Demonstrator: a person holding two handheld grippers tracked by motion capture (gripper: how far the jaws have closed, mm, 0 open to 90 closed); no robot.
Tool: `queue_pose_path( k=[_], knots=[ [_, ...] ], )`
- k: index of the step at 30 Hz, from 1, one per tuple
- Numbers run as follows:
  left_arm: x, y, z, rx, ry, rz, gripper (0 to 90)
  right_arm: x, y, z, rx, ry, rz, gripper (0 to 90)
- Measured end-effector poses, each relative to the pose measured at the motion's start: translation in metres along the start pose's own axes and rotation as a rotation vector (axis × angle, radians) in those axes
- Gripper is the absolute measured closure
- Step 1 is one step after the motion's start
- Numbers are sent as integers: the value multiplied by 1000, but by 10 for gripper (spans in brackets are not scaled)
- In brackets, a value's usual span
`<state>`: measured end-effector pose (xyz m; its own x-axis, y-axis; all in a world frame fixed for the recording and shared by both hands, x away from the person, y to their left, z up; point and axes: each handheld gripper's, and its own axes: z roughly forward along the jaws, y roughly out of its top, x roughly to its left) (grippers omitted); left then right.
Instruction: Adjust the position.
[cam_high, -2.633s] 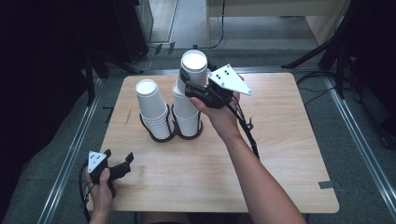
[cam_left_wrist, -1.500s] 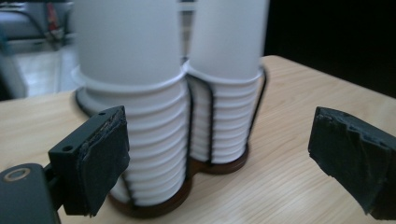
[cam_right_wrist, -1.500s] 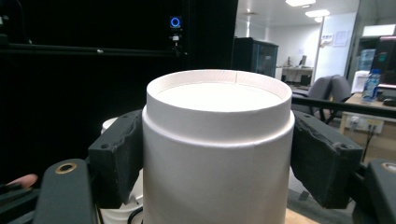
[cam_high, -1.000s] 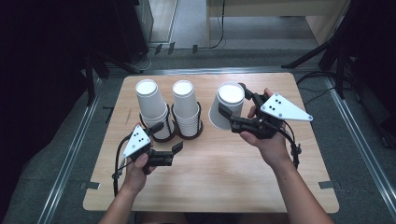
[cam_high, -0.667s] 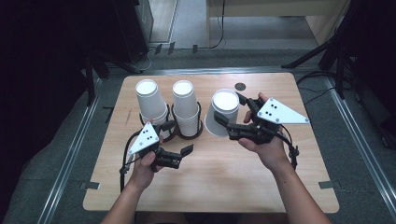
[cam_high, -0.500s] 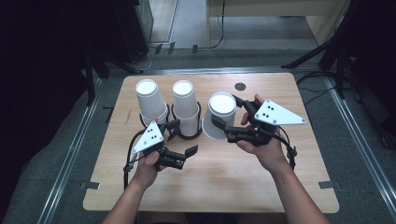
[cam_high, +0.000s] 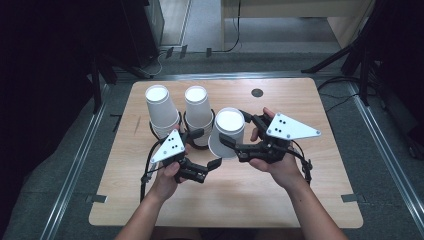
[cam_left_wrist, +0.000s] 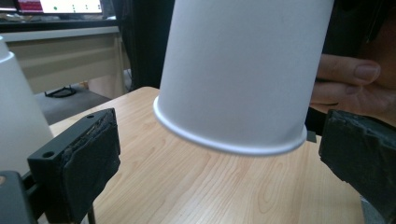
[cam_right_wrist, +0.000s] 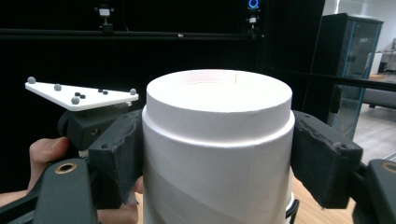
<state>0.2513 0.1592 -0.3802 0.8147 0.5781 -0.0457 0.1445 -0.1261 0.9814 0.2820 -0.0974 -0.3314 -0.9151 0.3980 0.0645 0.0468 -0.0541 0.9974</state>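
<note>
Both forearms come in low over the worktop (cam_high: 300, 210), each hand wrapped around a gripper and angled inward so the two tools face one another. The right gripper (cam_high: 235, 131) has its jaws clamped on the sides of an upside-down white cup (cam_high: 226, 132), which it holds tilted with the rim off the worktop; the right gripper view shows both pads pressed flat against the cup wall. The left gripper (cam_high: 206, 150) points at that cup's lower part, its jaws spread wide either side of the rim without touching it.
</note>
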Motion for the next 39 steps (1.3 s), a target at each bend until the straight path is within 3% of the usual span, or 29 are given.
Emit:
queue_pose_path(
  k=[6, 16, 26, 39],
  knots=[
    [-2, 1, 4, -1, -34, 0, 0, 4, -5, 4, 14, 38, -2, 240],
    [-6, 1, 7, -5, -50, -17, 0, 13, -7, 11, 23, 78, -6, 240],
    [-11, 2, 9, 30, -5, 11, 0, 13, -6, 11, 21, 85, 0, 241],
    [-14, 2, 10, 29, 2, 12, 33, 16, -5, 12, 24, 96, 5, 241]
  ],
)
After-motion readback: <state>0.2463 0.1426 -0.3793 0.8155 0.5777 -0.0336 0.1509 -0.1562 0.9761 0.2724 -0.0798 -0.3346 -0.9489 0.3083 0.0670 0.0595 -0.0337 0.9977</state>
